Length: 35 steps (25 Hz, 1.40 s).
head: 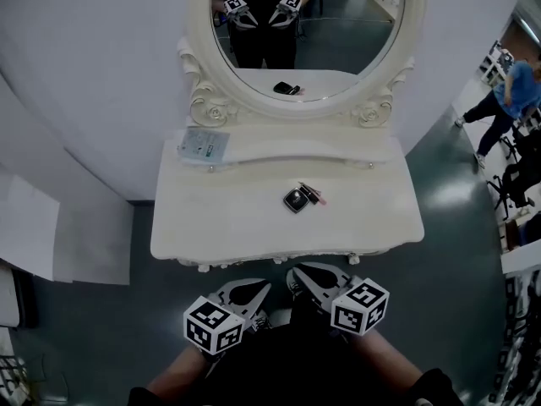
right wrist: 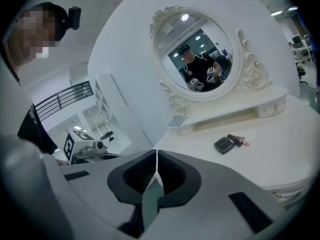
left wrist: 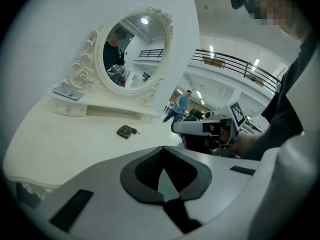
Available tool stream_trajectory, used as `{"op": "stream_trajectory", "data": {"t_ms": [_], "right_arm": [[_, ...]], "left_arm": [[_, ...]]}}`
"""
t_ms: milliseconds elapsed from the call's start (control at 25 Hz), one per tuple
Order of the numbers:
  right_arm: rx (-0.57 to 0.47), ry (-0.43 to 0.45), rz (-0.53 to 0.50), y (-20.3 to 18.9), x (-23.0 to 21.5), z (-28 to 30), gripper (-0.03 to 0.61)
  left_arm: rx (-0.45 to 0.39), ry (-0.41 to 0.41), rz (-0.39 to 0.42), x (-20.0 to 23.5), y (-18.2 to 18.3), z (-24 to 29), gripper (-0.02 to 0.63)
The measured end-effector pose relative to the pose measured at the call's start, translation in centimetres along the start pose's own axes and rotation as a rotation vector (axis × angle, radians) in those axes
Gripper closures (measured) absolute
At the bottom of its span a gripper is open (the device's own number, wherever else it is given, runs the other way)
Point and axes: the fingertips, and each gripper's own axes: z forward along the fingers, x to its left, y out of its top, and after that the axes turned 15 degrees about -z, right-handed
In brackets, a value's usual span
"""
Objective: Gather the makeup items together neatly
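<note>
Vanity table [head: 220,227], head view. The black compact [head: 296,199] and lipstick [head: 311,194] lie touching at frame centre, apparently already gathered. A pale packet [head: 204,145] sits well apart on the raised shelf, upper left; if it counts as makeup, it is left to fetch. Left gripper [head: 252,292] and right gripper [head: 304,277] — both with jaws pressed together, empty — are held at the bottom of the frame, off the table.
</note>
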Motion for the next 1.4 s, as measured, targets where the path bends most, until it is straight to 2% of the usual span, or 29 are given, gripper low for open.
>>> {"op": "stream_trajectory", "data": {"t_ms": [240, 440, 560, 680, 800, 1120, 1280, 1400], "right_arm": [[0.065, -0.021, -0.024, -0.4, -7.2, 1.4, 0.543], [0.132, 0.005, -0.058, -1.0, -12.3, 3.4, 0.468], [0.196, 0.040, -0.142, -1.7, -14.8, 5.0, 0.435], [0.258, 0.114, -0.280, -2.1, -16.6, 6.8, 0.412], [0.337, 0.237, -0.462, -2.6, -17.8, 8.8, 0.376], [0.628, 0.640, -1.100, -6.2, -20.7, 12.9, 0.304], [0.745, 0.803, -1.279, -8.6, -21.3, 13.9, 0.271], [0.804, 0.874, -1.342, -9.9, -21.7, 14.6, 0.257]], "left_arm": [[-0.023, 0.053, -0.030, 0.5, 1.9, 3.0, 0.604], [-0.031, 0.104, -0.073, 1.5, 2.8, 5.7, 0.604], [-0.038, 0.136, -0.097, 2.0, 3.2, 7.3, 0.604], [-0.052, 0.171, -0.118, 2.4, 3.8, 8.6, 0.604], [-0.072, 0.206, -0.141, 3.2, 4.4, 9.5, 0.604], [-0.111, 0.287, -0.177, 5.0, 4.7, 10.7, 0.604], [-0.127, 0.317, -0.205, 5.5, 4.7, 11.1, 0.604], [-0.141, 0.336, -0.230, 5.7, 4.7, 11.1, 0.604]]}}
